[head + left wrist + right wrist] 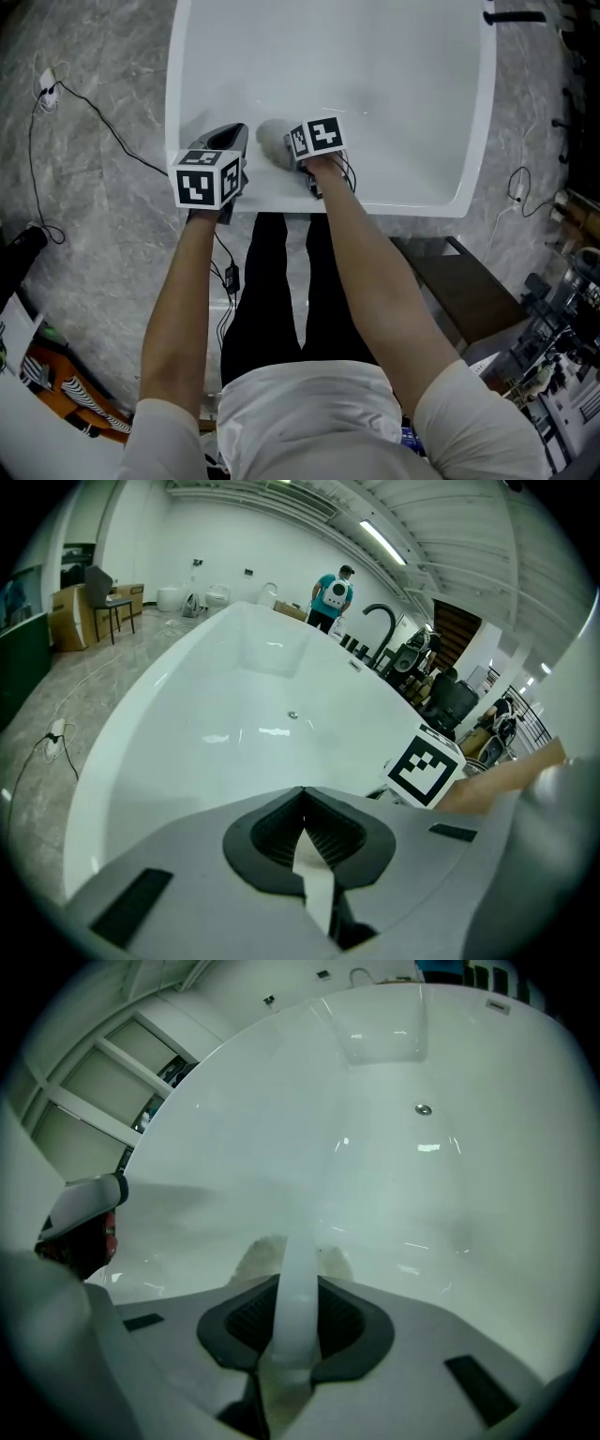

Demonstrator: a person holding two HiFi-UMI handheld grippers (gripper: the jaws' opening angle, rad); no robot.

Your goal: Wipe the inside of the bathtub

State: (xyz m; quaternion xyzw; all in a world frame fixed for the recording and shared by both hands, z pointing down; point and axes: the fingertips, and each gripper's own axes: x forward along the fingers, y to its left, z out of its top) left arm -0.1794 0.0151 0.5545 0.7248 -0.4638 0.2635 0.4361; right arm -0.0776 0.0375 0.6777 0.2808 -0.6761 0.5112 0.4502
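**Right gripper** (pixel 298 1283): your jaws are closed on the white strap (pixel 300 1246) of a pale, fluffy wiping pad (pixel 251 1258). The pad's body sits just past the fingertips, against the inner end slope of the bathtub (pixel 394 1194).

**Left gripper** (pixel 302 794): your jaws are drawn together with the tips meeting and grip nothing. It hangs over the tub's near rim, just to the left of your right gripper, and points along the basin.

**Drain** (pixel 424 1109): on the tub floor, ahead of both grippers and well apart from them.

**Black faucet** (pixel 380 621): on the rim, ahead and to the right of your left gripper.
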